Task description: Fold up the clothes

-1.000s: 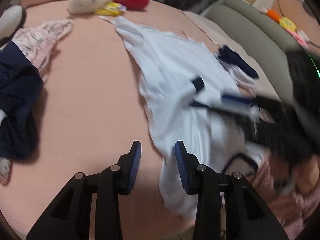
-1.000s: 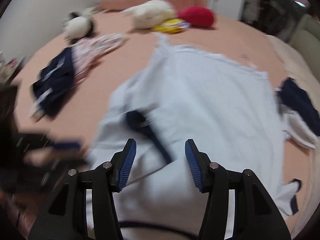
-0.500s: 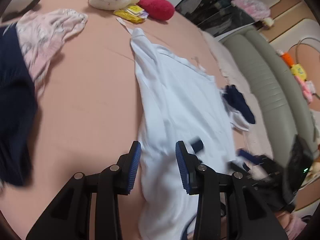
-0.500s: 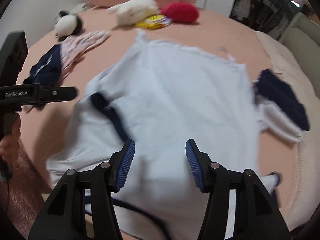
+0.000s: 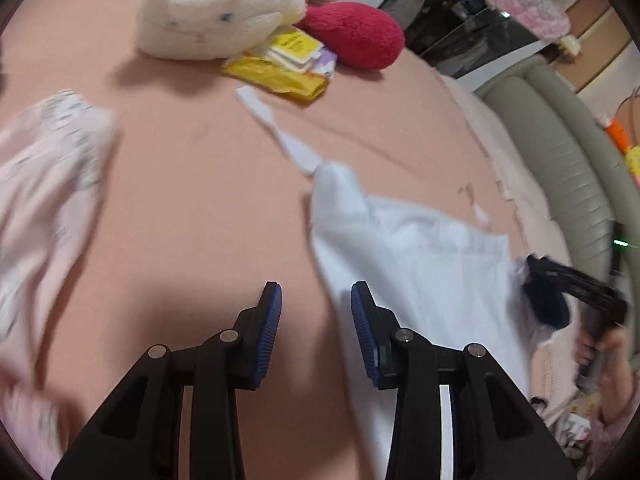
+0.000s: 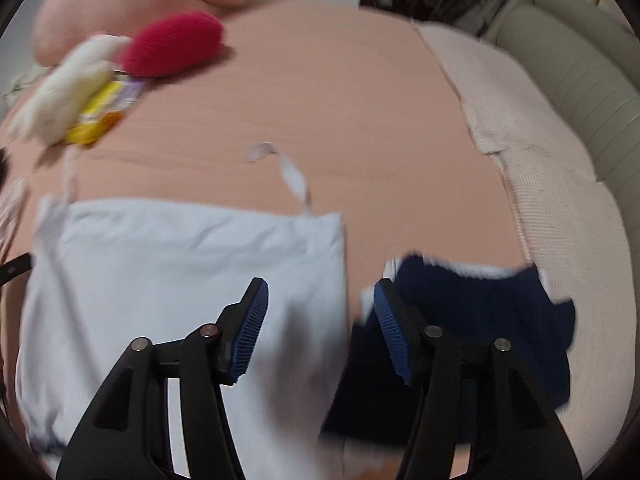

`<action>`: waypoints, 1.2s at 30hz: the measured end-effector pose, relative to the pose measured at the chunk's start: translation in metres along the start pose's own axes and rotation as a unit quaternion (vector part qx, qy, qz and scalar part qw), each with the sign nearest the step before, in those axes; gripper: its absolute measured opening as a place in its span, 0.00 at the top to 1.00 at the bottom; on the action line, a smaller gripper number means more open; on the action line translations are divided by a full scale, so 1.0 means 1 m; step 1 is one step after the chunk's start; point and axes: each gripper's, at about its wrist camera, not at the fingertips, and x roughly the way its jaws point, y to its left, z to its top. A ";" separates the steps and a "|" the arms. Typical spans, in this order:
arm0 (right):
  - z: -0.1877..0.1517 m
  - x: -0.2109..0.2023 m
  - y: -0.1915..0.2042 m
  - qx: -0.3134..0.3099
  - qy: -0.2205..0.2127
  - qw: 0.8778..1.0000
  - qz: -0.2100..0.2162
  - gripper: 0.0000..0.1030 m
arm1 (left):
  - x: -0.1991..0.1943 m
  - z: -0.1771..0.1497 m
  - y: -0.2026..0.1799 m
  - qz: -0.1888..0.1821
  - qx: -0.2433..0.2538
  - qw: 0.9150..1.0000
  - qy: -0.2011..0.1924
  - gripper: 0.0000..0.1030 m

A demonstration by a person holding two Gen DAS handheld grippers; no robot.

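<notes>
A white strappy garment (image 5: 408, 256) lies flat on the pink bed sheet (image 5: 192, 200), with a thin strap (image 5: 280, 132) trailing toward the toys. My left gripper (image 5: 316, 312) hovers open at the garment's top left corner, nothing between its pads. In the right wrist view the same garment (image 6: 180, 264) fills the left half. Over its top right corner my right gripper (image 6: 320, 320) has its jaws opening, empty, with a second strap (image 6: 292, 176) just beyond. In the left wrist view the right gripper (image 5: 576, 284) shows at the far right, held by a hand.
A navy garment (image 6: 480, 320) lies right of the white one. A white plush rabbit (image 5: 208, 12), a red plush (image 5: 356, 36) and a yellow packet (image 5: 280, 68) sit at the far end. A pink patterned garment (image 5: 44, 184) lies left; a cream blanket (image 6: 540, 184) and grey-green padded edge (image 5: 560, 140) lie right.
Both grippers have swept along the white garment from its near end to its strap end, toward the toys. The right jaws stand a little wider.
</notes>
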 end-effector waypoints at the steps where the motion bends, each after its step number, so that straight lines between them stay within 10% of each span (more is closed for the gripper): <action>1: 0.008 0.015 -0.003 0.007 0.015 1.000 0.007 0.42 | 0.005 0.006 0.000 -0.017 0.003 1.000 0.000 0.63; 8: 0.026 0.072 0.003 -0.005 0.060 0.998 0.009 0.38 | 0.011 0.017 -0.001 -0.065 0.015 0.998 -0.001 0.63; 9: 0.025 0.072 0.007 -0.011 0.060 0.998 0.027 0.43 | 0.012 0.017 -0.001 -0.072 0.013 0.997 0.000 0.63; 11: 0.024 0.071 0.013 -0.025 0.059 0.996 0.062 0.87 | 0.016 0.016 -0.004 -0.070 0.018 0.997 0.001 0.66; 14: 0.024 0.059 0.014 -0.043 0.036 0.996 0.071 0.89 | 0.009 0.016 -0.020 -0.019 0.062 0.997 -0.029 0.98; 19: 0.029 0.042 -0.031 0.016 -0.004 0.997 0.075 0.90 | 0.003 0.020 -0.027 0.032 0.102 0.993 -0.048 0.98; 23: 0.026 0.070 -0.047 0.048 0.057 0.994 0.083 0.87 | 0.034 0.022 -0.026 0.112 0.118 0.987 0.005 0.93; 26: 0.032 0.070 -0.037 0.019 0.058 0.997 0.045 0.74 | 0.020 0.035 -0.031 0.067 0.092 0.993 -0.014 0.55; 28: 0.036 0.056 -0.032 0.008 0.028 0.999 0.033 0.65 | 0.010 0.041 -0.034 0.044 0.080 0.995 -0.036 0.50; 32: 0.029 0.008 -0.026 0.019 -0.048 0.998 0.042 0.56 | 0.025 0.034 -0.060 0.187 0.146 0.971 -0.008 0.57; 36: -0.013 -0.051 -0.008 0.014 -0.081 0.990 0.111 0.56 | -0.018 -0.006 -0.112 0.227 0.196 0.953 -0.047 0.58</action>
